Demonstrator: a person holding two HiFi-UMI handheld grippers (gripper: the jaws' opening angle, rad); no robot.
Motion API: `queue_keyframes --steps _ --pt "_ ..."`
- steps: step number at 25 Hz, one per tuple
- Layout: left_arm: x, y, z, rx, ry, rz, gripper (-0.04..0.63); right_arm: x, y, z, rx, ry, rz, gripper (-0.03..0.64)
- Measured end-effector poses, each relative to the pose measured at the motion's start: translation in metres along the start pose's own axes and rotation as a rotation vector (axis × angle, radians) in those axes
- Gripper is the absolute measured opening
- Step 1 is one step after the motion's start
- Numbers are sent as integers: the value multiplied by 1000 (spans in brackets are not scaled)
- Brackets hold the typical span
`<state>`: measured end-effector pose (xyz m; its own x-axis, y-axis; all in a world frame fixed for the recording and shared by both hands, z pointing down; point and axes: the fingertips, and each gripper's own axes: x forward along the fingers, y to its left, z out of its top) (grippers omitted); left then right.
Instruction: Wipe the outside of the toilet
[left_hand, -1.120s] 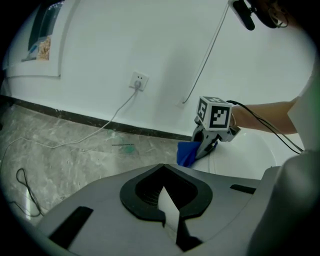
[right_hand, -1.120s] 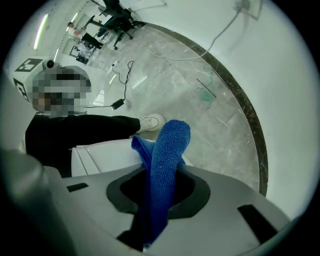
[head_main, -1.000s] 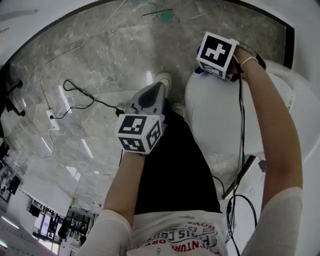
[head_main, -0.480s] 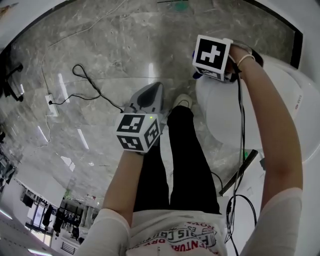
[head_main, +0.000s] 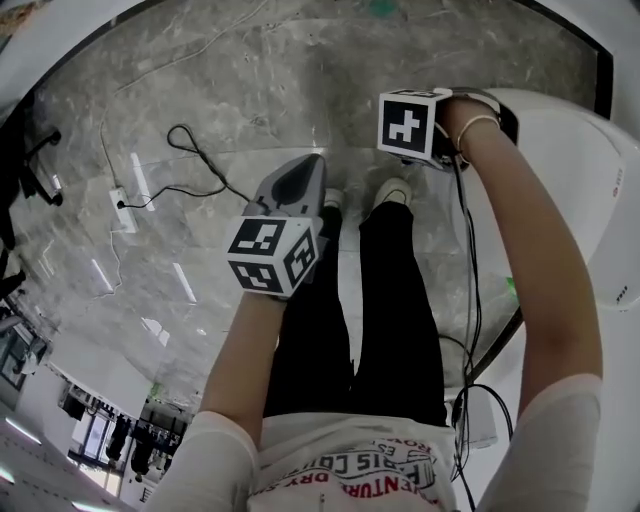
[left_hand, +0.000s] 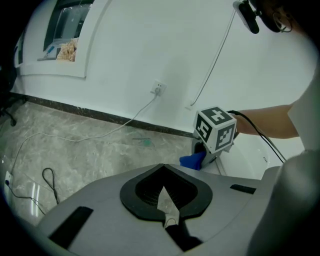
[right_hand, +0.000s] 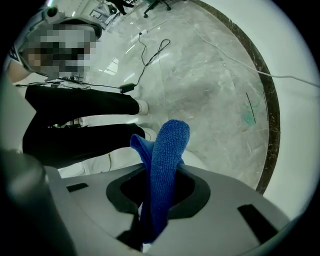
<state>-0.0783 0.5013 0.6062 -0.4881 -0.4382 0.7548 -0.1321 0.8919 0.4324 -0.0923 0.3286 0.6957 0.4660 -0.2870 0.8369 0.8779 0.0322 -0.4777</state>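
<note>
Your right gripper (right_hand: 156, 205) is pinching the blue cloth (right_hand: 169, 150) tight, right by the edge of the white toilet (head_main: 560, 170), and your left gripper (left_hand: 165, 202) has its jaws pressed together on nothing, up over the floor (head_main: 200, 90) by your legs (head_main: 390, 320).

**Inventory count, by kind**

Tools: 2 — left tool (left_hand: 162, 171), right tool (right_hand: 167, 172). Marker cubes: 2, left cube (head_main: 272, 255) and right cube (head_main: 407, 124). Blue cloth (right_hand: 172, 137): 1. Toilet (head_main: 560, 180): 1. Shoes: 2 — left shoe (head_main: 330, 198), right shoe (head_main: 390, 192). Wall socket (left_hand: 159, 87): 1. Floor power strip (head_main: 122, 205): 1.
</note>
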Motion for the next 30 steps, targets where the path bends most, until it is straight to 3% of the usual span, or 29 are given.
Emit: queue_keyframes --steps 4,8,12,16,22,26,30 --pt "-19 10 -14 27 25 -19 6 6 27 25 35 -40 40 77" --pt "-34 19 -19 58 27 -41 6 1 49 48 211 -175 128 77" --pt "-40 27 -26 91 39 -44 6 -9 48 59 303 -301 60 76" --pt "-46 11 -22 148 57 -66 6 -53 55 52 460 -536 -7 76" --pt "-36 -92 31 302 54 -202 6 -121 70 -51 760 -848 -147 75" --pt "-24 -182 63 403 38 -285 6 -138 85 -153 909 -898 -300 76" --pt "-3 -280 71 513 47 -367 6 -129 115 -266 1132 -977 -422 77"
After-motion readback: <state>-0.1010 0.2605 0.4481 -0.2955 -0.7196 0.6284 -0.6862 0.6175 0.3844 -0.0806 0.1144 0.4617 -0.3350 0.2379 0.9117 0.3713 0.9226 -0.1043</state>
